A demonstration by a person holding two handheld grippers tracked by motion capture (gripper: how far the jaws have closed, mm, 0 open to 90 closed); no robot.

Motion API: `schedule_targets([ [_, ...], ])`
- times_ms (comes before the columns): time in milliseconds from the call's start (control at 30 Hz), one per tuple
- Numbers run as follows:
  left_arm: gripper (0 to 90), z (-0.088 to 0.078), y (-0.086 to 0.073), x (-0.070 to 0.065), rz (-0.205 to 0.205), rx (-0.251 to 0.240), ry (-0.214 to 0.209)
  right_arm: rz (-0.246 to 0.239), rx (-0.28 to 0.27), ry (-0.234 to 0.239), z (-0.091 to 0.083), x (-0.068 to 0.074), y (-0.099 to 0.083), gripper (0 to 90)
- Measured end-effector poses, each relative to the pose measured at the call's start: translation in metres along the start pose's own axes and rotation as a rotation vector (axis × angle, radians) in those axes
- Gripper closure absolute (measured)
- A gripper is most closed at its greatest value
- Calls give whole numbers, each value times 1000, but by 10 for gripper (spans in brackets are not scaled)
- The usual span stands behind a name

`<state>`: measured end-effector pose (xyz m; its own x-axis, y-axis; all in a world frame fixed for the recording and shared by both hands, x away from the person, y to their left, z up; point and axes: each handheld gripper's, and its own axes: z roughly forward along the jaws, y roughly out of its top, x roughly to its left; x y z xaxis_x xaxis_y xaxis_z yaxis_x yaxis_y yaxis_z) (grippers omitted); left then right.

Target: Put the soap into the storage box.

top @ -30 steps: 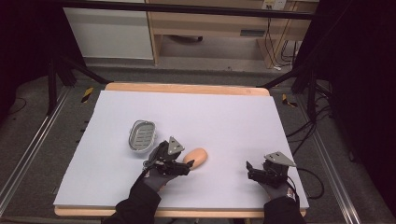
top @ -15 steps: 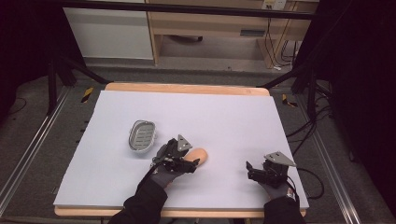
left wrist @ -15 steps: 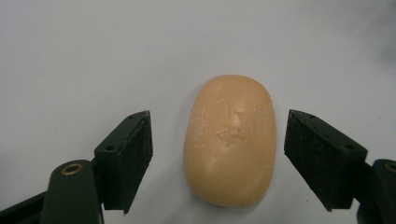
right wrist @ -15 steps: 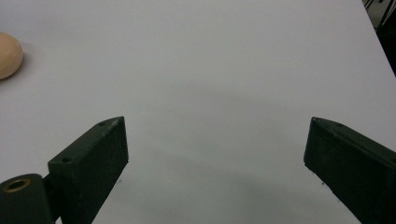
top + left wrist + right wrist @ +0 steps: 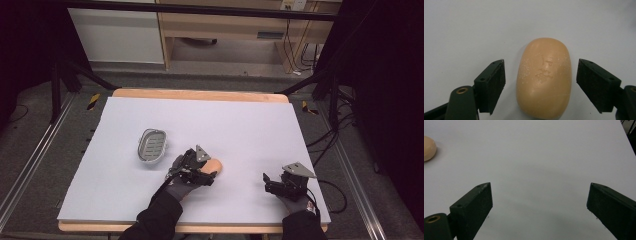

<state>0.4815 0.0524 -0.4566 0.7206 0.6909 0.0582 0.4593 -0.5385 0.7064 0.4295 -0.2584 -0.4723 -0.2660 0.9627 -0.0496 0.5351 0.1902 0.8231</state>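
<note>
Your left gripper (image 5: 540, 82) is spread around the oval tan soap bar (image 5: 543, 78) (not touching), ready to clamp; your right gripper (image 5: 539, 207) waits released.

Right tongs (image 5: 539, 212) are spread wide over the bare white desk (image 5: 544, 162), nothing between them, with a bit of tan soap (image 5: 428, 148) at the far left edge.

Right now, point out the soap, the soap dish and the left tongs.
soap (image 5: 543, 78): left gripper view, middle of its stamped top face.
soap dish (image 5: 151, 145): high view, slotted floor inside the rim.
left tongs (image 5: 541, 87): left gripper view, midway between its open tips, either side of the soap.
</note>
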Motion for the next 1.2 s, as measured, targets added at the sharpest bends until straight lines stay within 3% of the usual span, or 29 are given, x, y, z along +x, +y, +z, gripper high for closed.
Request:
schedule_targets([
  [267,217,9,1,-1,3,24,5,-2,3,0,1,0,0,66],
  [967,249,24,-2,-1,-14,82,-31,-3,10,0,2,0,0,66],
  [1200,276,24,-1,0,-21,79,-43,-6,15,0,2,0,0,66],
])
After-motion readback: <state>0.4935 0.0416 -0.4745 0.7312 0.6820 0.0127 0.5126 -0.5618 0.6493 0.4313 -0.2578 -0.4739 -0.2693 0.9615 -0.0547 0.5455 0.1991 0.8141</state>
